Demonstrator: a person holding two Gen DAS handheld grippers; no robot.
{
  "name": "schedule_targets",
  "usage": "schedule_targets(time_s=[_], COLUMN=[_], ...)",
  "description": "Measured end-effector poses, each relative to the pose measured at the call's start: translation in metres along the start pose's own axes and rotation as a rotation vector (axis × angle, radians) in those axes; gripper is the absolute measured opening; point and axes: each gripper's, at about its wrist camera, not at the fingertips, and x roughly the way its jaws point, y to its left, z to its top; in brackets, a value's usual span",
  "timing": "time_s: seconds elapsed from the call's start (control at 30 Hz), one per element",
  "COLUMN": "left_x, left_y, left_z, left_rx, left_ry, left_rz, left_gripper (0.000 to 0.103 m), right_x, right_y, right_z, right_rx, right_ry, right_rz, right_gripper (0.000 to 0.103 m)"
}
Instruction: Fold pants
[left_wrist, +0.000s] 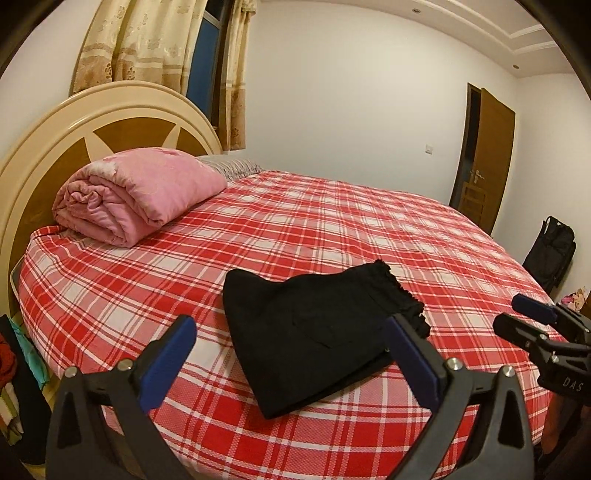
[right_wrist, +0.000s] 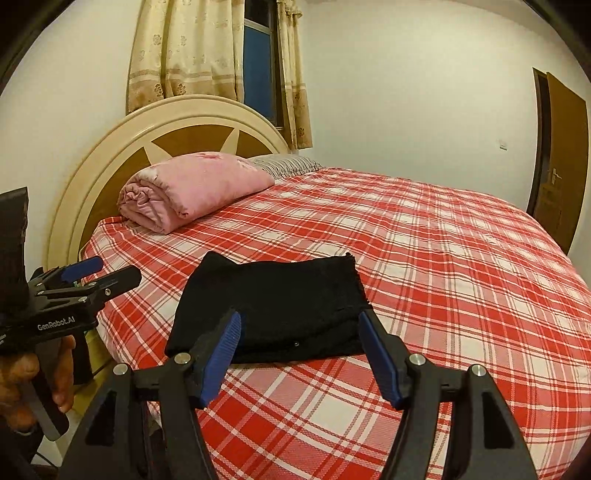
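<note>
The pants (left_wrist: 317, 332) are matt black cloth, soft-looking, with a slightly fuzzy, frayed edge along their upper right side. The bed sheet (left_wrist: 332, 229) under them is woven red and white checked cloth, its fine weave texture visible in the lower part of the frame. The rolled quilt (left_wrist: 140, 192) at upper left is smooth pink fabric with a faint sheen. The headboard (left_wrist: 55, 133) looks like glossy cream-painted wood with brown panels. The left gripper (left_wrist: 291, 350) is matt black plastic with ribbed blue pads (left_wrist: 170, 358) and bright metal pins; the right gripper (right_wrist: 299, 350) looks the same. The curtains (right_wrist: 184, 48) are patterned beige cloth, and the door (left_wrist: 491, 158) is brown wood.
</note>
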Motion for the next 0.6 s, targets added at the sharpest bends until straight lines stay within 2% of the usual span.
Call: schedule_targets(time_s=[0.6], left_x=[0.003], left_y=[-0.0048], left_z=[-0.0005], left_rx=[0.021], left_ry=[0.027], left_rz=[0.005], left_gripper=[0.103], right_x=[-0.0008], right_y=[-0.0019], right_z=[-0.002], right_rx=[0.014], right_ry=[-0.012], right_rz=[-0.001], right_gripper=[0.067])
